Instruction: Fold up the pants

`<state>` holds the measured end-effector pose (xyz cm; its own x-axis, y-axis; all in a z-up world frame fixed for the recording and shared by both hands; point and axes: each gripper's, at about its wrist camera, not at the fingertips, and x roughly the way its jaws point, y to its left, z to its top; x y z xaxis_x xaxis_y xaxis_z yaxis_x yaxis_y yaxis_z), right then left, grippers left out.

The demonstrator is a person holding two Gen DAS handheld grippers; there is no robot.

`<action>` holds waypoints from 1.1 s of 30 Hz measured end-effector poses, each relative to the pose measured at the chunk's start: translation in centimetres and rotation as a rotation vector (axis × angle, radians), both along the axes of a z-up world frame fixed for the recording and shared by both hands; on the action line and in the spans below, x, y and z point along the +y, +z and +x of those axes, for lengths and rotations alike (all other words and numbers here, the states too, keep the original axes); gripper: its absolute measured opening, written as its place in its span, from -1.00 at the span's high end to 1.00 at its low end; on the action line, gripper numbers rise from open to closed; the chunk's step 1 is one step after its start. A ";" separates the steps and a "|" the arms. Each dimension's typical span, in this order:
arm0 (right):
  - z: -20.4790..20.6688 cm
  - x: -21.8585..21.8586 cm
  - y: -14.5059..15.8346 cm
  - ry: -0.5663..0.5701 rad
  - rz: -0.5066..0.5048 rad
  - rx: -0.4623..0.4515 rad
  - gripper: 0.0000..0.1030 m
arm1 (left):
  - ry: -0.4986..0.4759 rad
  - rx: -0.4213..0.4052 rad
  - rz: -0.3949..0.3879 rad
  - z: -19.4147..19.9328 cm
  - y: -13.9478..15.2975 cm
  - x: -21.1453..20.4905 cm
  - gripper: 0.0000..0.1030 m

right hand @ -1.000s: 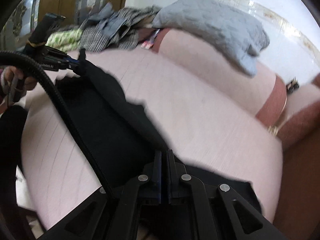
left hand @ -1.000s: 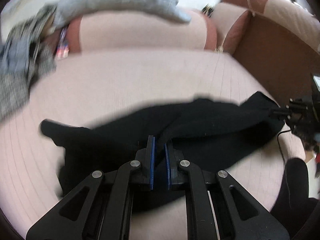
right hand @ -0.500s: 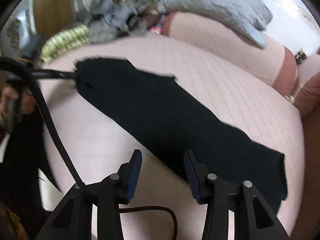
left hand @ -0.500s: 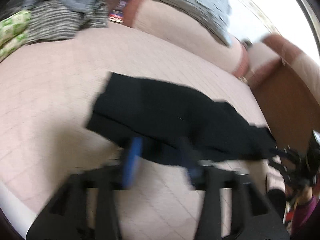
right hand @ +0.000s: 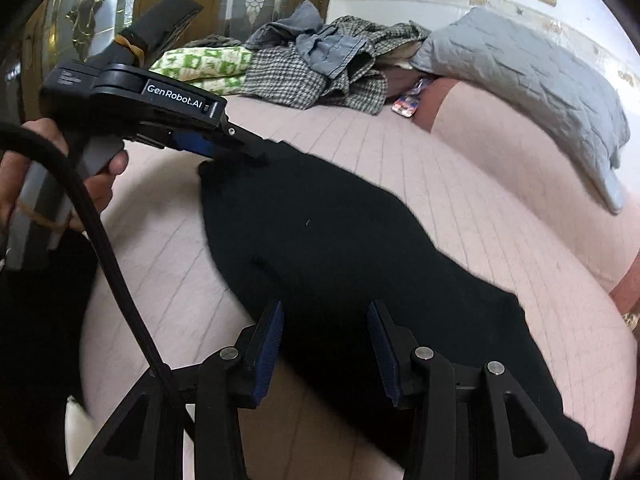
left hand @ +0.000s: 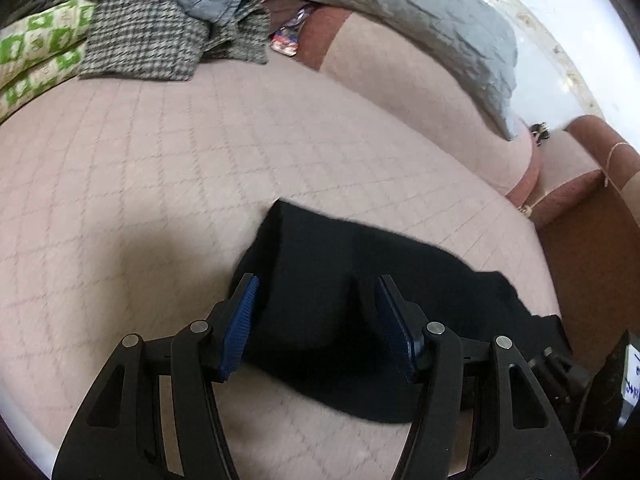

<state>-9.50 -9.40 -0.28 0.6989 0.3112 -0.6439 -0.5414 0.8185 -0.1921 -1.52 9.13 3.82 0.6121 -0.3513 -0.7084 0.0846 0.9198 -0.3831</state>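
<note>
The black pants (right hand: 340,264) lie flat on the pink quilted bed (left hand: 160,184), their long axis running from the left tongs (left hand: 316,320) to the right tongs (right hand: 326,344). Both tongs stand apart and hold nothing, one over each end of the pants, about equally near.

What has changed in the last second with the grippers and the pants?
Both the left hand-held gripper and the right hand-held gripper let go of the pants and opened. The pants now lie flat. The clothes pile stayed put.
</note>
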 end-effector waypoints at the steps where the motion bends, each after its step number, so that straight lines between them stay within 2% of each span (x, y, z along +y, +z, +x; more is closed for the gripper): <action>1: 0.4 0.1 0.1 -0.011 0.007 0.010 0.76 | -0.002 -0.012 0.012 0.0 0.2 -0.1 0.35; 3: 0.0 0.0 1.1 -0.017 0.047 0.011 0.89 | -0.005 -0.033 0.065 0.0 0.7 -0.2 0.77; 6: -1.4 -0.1 2.7 0.006 0.081 0.000 0.90 | -0.028 -0.064 0.065 -1.0 1.7 0.6 0.79; 9: -2.0 0.0 2.6 0.027 0.120 0.038 0.90 | -0.016 -0.089 0.127 -2.0 1.9 1.1 0.81; 11: -1.5 0.7 1.2 0.023 0.091 0.064 0.90 | 0.009 -0.053 0.171 -1.8 0.8 1.6 0.81; 13: -0.5 1.1 -0.8 -0.008 0.075 0.123 0.87 | 0.019 0.004 0.166 -1.1 -0.6 2.0 0.81; 14: -0.2 1.1 -1.5 -0.025 0.080 0.138 0.81 | 0.027 0.030 0.138 -0.7 -1.0 2.4 0.81; 16: -0.5 0.7 -1.0 -0.033 0.123 0.134 0.64 | 0.057 0.023 0.097 -0.5 -1.0 3.3 0.81; 17: -0.6 0.3 -0.5 -0.033 0.137 0.148 0.38 | 0.078 0.023 0.104 -0.5 -0.8 3.6 0.81; 18: -1.0 -0.2 -0.1 -0.038 0.142 0.155 0.24 | 0.094 0.024 0.119 -0.6 -0.7 3.9 0.81; 21: -2.2 -3.6 1.7 -0.073 0.185 0.145 0.24 | 0.138 -0.001 0.139 -1.5 0.7 4.6 0.81; 24: -3.3 -9.0 2.8 -0.206 0.269 0.160 0.23 | 0.142 -0.056 0.133 -2.7 2.6 4.1 0.80; 26: -3.9 -13.4 3.1 -0.340 0.321 0.167 0.23 | 0.112 -0.090 0.151 -3.3 3.9 2.8 0.80; 30: -6.0 -22.9 3.2 -0.625 0.381 0.165 0.23 | -0.035 -0.102 0.119 -3.7 5.1 -1.4 0.80; 32: -7.2 -27.8 3.1 -0.765 0.390 0.158 0.23 | -0.114 -0.095 0.098 -3.8 5.1 -4.1 0.49; 33: -7.5 -29.2 3.1 -0.803 0.378 0.159 0.22 | -0.155 -0.089 0.084 -3.6 5.1 -5.6 0.11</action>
<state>-16.96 -38.58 2.78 0.7082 -0.0216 -0.7056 0.2232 0.9551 0.1947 -5.17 3.57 8.89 0.6170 -0.3879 -0.6847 0.2577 0.9217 -0.2899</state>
